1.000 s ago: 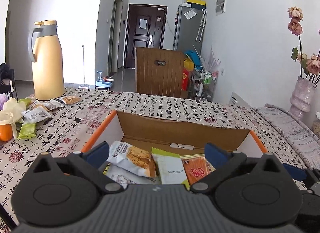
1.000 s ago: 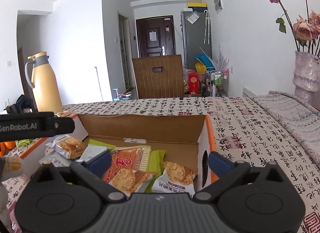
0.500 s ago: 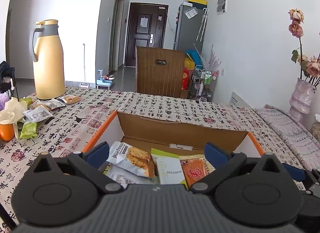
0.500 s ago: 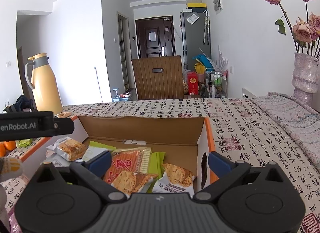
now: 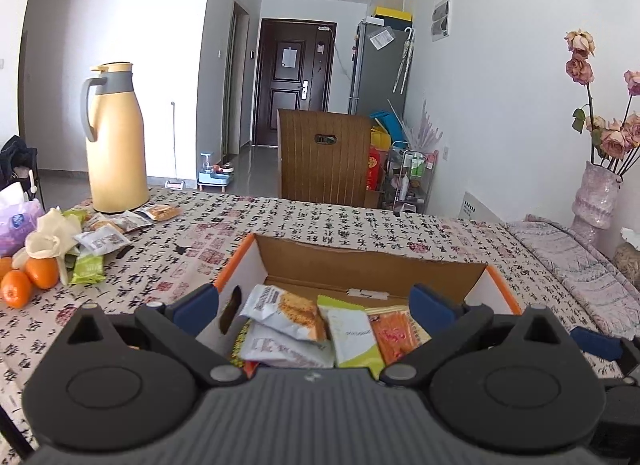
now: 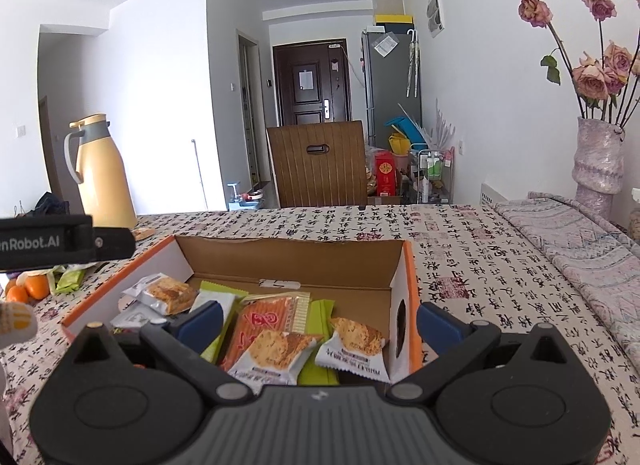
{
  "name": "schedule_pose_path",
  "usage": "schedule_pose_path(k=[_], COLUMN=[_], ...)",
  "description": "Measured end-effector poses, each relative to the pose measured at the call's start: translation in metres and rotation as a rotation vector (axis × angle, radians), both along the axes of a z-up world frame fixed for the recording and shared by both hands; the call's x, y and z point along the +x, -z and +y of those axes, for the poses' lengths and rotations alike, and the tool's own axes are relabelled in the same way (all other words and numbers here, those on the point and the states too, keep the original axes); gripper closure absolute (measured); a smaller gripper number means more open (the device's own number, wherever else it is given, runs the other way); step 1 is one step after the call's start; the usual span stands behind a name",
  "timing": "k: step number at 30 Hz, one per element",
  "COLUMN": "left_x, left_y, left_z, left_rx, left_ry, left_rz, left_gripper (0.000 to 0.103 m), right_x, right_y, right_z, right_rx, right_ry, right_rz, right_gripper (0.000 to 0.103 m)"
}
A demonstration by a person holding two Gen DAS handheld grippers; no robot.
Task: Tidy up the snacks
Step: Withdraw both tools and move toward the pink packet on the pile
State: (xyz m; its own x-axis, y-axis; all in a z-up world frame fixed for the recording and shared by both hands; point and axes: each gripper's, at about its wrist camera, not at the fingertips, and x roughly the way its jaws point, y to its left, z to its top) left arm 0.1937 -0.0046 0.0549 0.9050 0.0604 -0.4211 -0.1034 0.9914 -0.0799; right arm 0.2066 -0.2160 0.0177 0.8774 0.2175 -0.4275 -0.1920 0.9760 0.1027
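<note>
Both released and holding nothing: left tool [image 5: 314, 307] and right tool [image 6: 318, 323] above the orange-edged cardboard box [image 5: 372, 265] of wrapped snacks. Farther off on the worktop, leftward and nearer the left tool, loose snack packets [image 5: 106, 239] beside the yellow thermos jug [image 5: 114, 141].

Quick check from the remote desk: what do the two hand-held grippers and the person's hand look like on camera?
Both the left hand-held gripper and the right hand-held gripper share a ribbed dark grey body, two round black discs, black linkage arms and blue finger pads. The left one's black side bar carries white lettering. A white knitted glove with yellow marks shows. No cables visible.
</note>
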Motion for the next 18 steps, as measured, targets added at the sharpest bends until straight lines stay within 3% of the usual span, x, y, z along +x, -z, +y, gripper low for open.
schedule_pose_path(k=[18], left_x=[-0.061], left_y=[0.047], left_z=[0.02], left_rx=[0.043], left_ry=[0.003], left_rz=[0.102], left_gripper=[0.0], right_x=[-0.068], right_y=[0.024], right_z=[-0.015], right_rx=[-0.025], right_ry=[0.005], right_rz=[0.091], right_gripper=[0.0])
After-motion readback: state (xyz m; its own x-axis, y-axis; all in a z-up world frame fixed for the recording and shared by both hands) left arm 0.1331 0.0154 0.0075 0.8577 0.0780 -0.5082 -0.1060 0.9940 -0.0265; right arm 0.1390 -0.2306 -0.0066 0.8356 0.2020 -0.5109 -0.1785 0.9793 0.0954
